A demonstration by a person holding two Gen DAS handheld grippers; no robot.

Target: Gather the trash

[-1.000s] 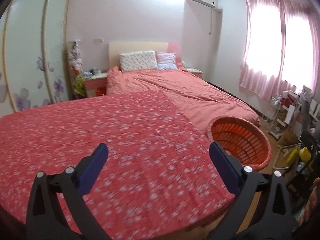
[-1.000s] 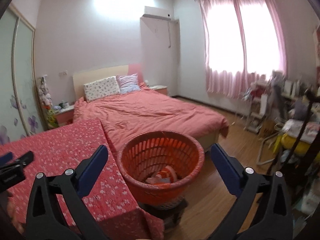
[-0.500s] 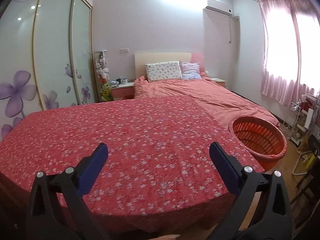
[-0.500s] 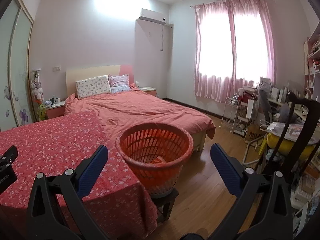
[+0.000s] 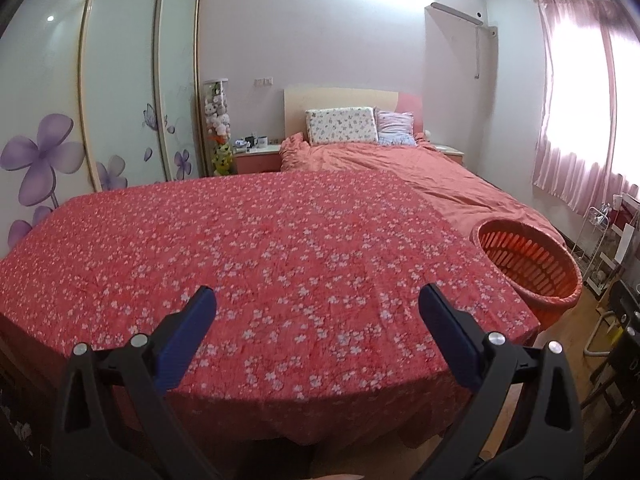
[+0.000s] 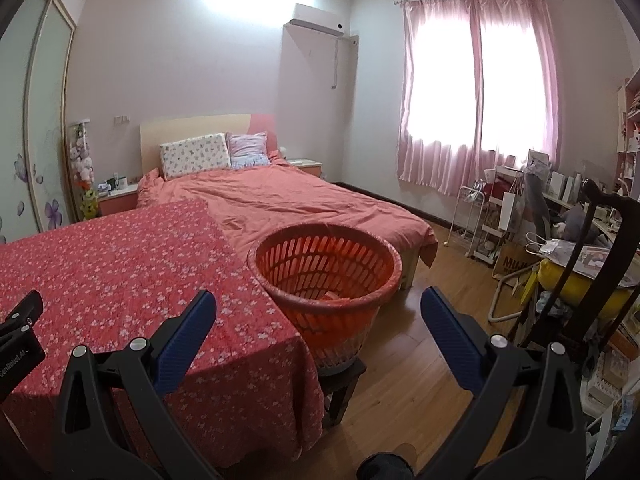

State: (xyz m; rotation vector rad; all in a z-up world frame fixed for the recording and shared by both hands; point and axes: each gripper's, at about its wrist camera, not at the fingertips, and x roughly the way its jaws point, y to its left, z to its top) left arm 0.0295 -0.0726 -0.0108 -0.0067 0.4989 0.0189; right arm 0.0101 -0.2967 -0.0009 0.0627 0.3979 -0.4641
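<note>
An orange slotted basket (image 6: 326, 268) stands on a dark stool at the right end of a table under a red flowered cloth (image 6: 120, 264); some red and white trash (image 6: 336, 298) shows low inside it. In the left wrist view the same basket (image 5: 528, 258) sits at the right. My left gripper (image 5: 318, 308) is open above the near edge of the cloth (image 5: 260, 256), holding nothing. My right gripper (image 6: 318, 308) is open too, held back from the basket and a little above it. The left gripper's body (image 6: 18, 340) shows at the left edge of the right wrist view.
A bed (image 6: 296, 204) with a pink cover stands behind the table and basket. Wardrobe doors (image 5: 120, 92) with purple flowers line the left wall. A cluttered desk, rack and dark chair (image 6: 592, 248) fill the right side. Wooden floor (image 6: 404, 380) lies between basket and chair.
Both grippers have drawn back and risen, so the table and basket look farther away. The basket's inside shows less. Both stayed open.
</note>
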